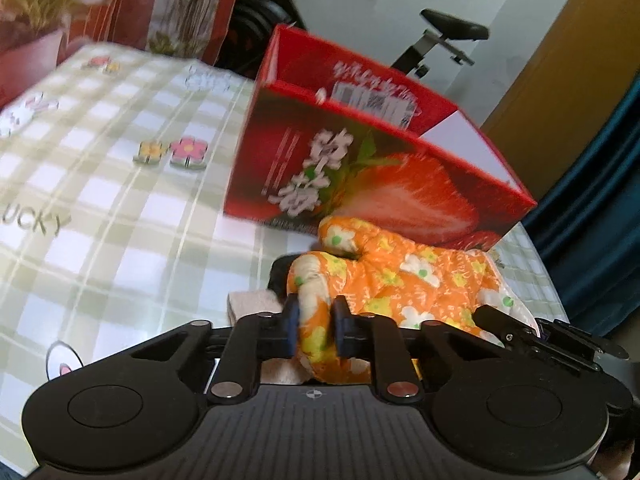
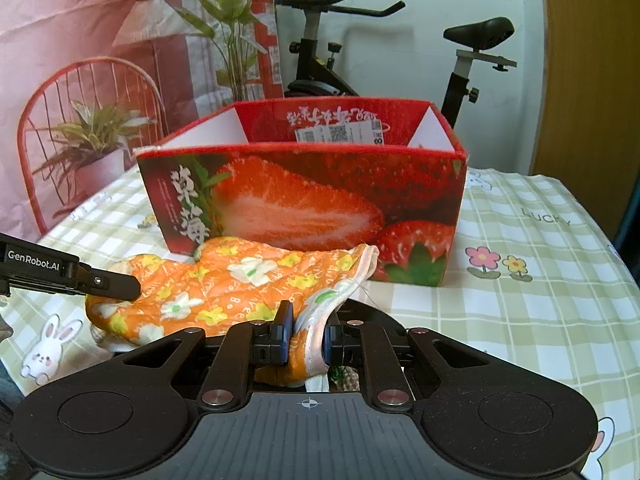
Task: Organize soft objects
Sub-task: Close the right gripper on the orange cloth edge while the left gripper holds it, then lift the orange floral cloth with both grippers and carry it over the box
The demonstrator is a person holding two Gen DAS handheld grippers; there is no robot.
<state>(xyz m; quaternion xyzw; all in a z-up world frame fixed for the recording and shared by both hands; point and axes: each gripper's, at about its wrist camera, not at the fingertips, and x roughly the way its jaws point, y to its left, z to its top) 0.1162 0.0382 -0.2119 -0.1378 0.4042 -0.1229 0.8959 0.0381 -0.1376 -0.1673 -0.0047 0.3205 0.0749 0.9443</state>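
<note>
Before me, checked tablecloth (image 2: 520,320) with flower and rabbit prints, exercise bike (image 2: 320,60) behind it against the white wall, red wire chair (image 2: 80,128) with potted plant (image 2: 96,148) at its far left, wooden door (image 2: 588,80) at its far right

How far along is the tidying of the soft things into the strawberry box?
Done: nothing shows inside the strawberry box, though its floor is hidden. In hand: the orange oven mitt is pinched at its fingertip end by the left gripper and at its cuff by the right gripper, in front of the box. Left: lifting it in.
</note>
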